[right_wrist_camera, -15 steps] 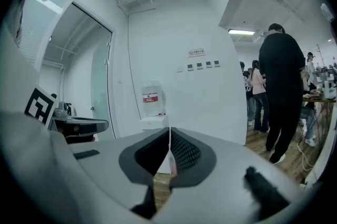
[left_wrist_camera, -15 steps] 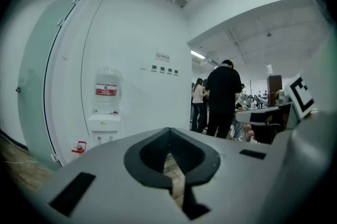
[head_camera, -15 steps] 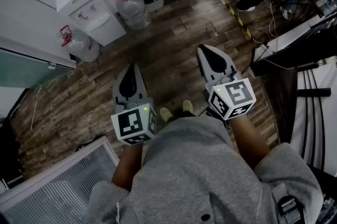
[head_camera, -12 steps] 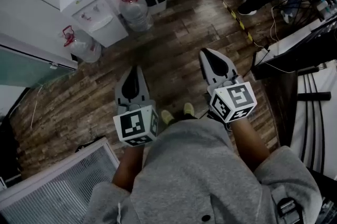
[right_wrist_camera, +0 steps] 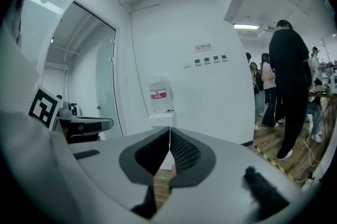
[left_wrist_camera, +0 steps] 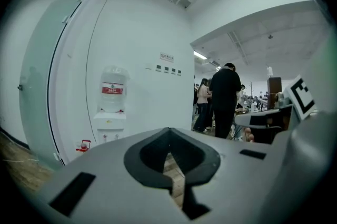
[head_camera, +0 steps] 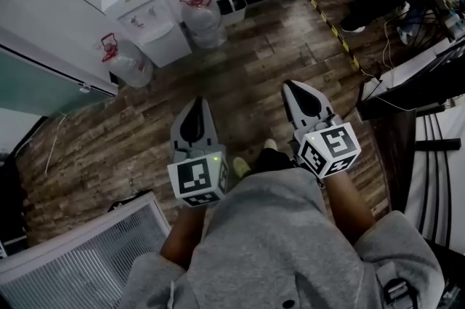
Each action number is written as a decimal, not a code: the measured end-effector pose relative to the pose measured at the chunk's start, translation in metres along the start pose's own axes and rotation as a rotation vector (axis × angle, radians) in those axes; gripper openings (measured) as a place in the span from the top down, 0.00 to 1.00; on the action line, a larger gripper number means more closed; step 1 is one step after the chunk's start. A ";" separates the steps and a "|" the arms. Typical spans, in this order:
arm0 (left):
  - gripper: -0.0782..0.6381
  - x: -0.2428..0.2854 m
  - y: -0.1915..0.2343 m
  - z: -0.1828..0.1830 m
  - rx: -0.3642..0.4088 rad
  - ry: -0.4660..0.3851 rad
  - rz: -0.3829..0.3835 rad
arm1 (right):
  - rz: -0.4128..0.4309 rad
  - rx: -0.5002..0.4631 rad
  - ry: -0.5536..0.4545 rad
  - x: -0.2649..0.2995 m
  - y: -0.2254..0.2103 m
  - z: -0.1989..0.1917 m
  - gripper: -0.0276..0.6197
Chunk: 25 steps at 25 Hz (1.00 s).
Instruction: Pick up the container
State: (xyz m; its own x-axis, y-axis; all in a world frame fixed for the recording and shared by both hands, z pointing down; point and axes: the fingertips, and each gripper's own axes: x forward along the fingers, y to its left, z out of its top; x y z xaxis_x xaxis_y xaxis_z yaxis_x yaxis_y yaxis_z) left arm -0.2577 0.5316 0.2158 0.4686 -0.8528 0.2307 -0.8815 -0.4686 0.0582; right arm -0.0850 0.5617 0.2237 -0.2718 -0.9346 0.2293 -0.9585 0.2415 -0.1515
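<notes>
Head view: your left gripper (head_camera: 196,107) and right gripper (head_camera: 294,89) hang over the floor (head_camera: 247,67), jaws pinched together and holding nothing. The container, likely a water jug (head_camera: 202,18) or the bin (head_camera: 232,6) by the dispenser (head_camera: 145,13), stands well apart. Left gripper view: tips meet, empty. Right gripper view: same. Arrive with them closed and you'll knock it over.

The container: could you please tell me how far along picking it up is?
Nothing looks done yet. The left gripper and the right gripper are both shut and empty, held over the wooden floor, so nothing is in hand. The likeliest containers, the water jugs beside the dispenser, stand untouched ahead. Approach, grasp and lift all remain.
</notes>
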 end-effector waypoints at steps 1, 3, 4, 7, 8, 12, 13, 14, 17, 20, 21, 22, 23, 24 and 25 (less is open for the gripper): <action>0.87 -0.001 0.003 0.000 0.001 -0.001 -0.003 | 0.004 -0.001 0.002 0.001 0.004 0.000 0.92; 0.87 -0.002 0.009 0.002 0.004 -0.008 -0.004 | 0.014 0.002 0.005 0.005 0.010 0.000 0.92; 0.87 -0.001 0.011 0.002 0.006 -0.012 -0.003 | 0.018 0.001 0.005 0.007 0.012 -0.001 0.92; 0.87 0.003 0.016 0.004 0.001 -0.017 -0.003 | 0.023 -0.007 0.004 0.015 0.014 -0.001 0.92; 0.87 0.005 0.017 0.005 0.000 -0.019 -0.003 | 0.025 -0.010 0.003 0.018 0.014 -0.001 0.92; 0.87 0.021 0.025 0.007 0.002 -0.026 0.004 | 0.038 -0.014 -0.003 0.038 0.011 0.002 0.92; 0.87 0.026 0.027 0.008 0.003 -0.027 0.007 | 0.040 -0.014 -0.004 0.044 0.009 0.003 0.92; 0.87 0.032 0.030 0.009 0.004 -0.026 0.011 | 0.042 -0.012 -0.004 0.050 0.007 0.004 0.92; 0.87 0.049 0.037 0.011 0.005 -0.021 0.020 | 0.056 -0.006 -0.002 0.069 0.001 0.005 0.92; 0.87 0.073 0.044 0.012 0.007 -0.011 0.020 | 0.064 -0.026 0.002 0.091 -0.009 0.008 0.92; 0.87 0.083 0.046 0.012 0.009 -0.008 0.019 | 0.062 -0.031 0.003 0.098 -0.013 0.009 0.92; 0.87 0.092 0.047 0.012 0.011 -0.006 0.016 | 0.062 -0.031 0.004 0.106 -0.018 0.011 0.92; 0.87 0.103 0.048 0.012 0.013 -0.002 0.013 | 0.062 -0.029 0.005 0.113 -0.024 0.012 0.92; 0.87 0.114 0.049 0.012 0.012 0.004 0.008 | 0.060 -0.027 0.007 0.121 -0.031 0.014 0.92; 0.87 0.125 0.048 0.012 0.009 0.010 0.003 | 0.056 -0.024 0.012 0.129 -0.038 0.015 0.92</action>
State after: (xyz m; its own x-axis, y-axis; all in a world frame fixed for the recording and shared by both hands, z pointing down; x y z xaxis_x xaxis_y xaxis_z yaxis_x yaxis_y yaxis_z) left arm -0.2409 0.3995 0.2357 0.4651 -0.8518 0.2409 -0.8823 -0.4681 0.0483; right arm -0.0819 0.4282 0.2445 -0.3256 -0.9165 0.2325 -0.9436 0.2995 -0.1410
